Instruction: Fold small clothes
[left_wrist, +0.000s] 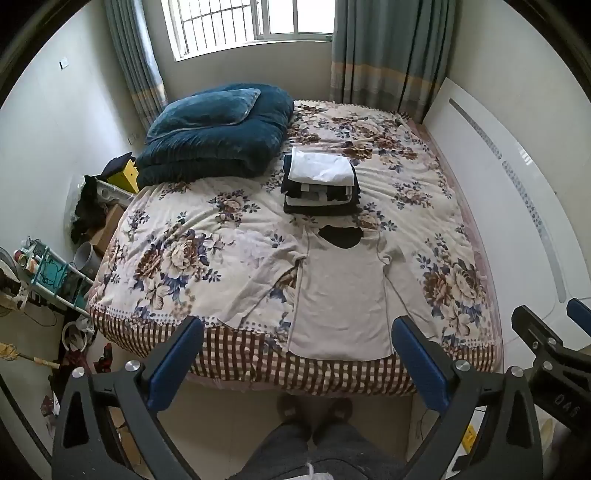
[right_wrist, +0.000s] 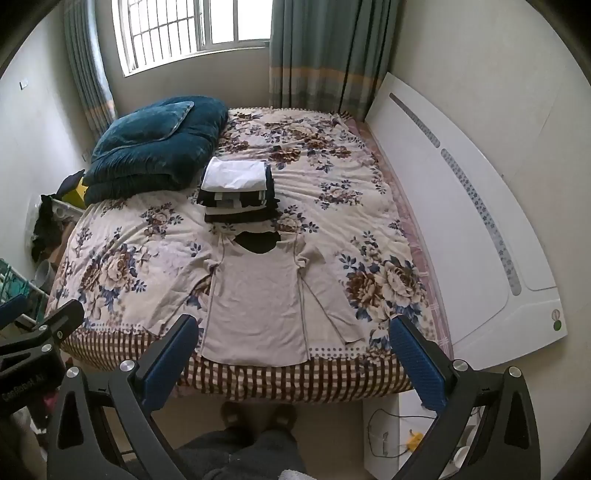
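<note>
A beige long-sleeved top (left_wrist: 340, 295) lies flat on the floral bed (left_wrist: 177, 258), its hem at the near edge, sleeves spread down along its sides, a dark patch at the neckline. It also shows in the right wrist view (right_wrist: 255, 302). Behind it stands a stack of folded clothes (left_wrist: 319, 181) with a white piece on top; the stack shows in the right view too (right_wrist: 236, 192). My left gripper (left_wrist: 295, 332) is open and empty, held above the near bed edge. My right gripper (right_wrist: 291, 332) is open and empty, beside it.
A folded blue quilt with a pillow (left_wrist: 214, 136) sits at the bed's far left. A white headboard (left_wrist: 509, 206) runs along the right side. Clutter, a shelf rack (left_wrist: 48, 273) and boxes stand on the floor to the left. The person's feet (left_wrist: 314, 410) stand below the bed edge.
</note>
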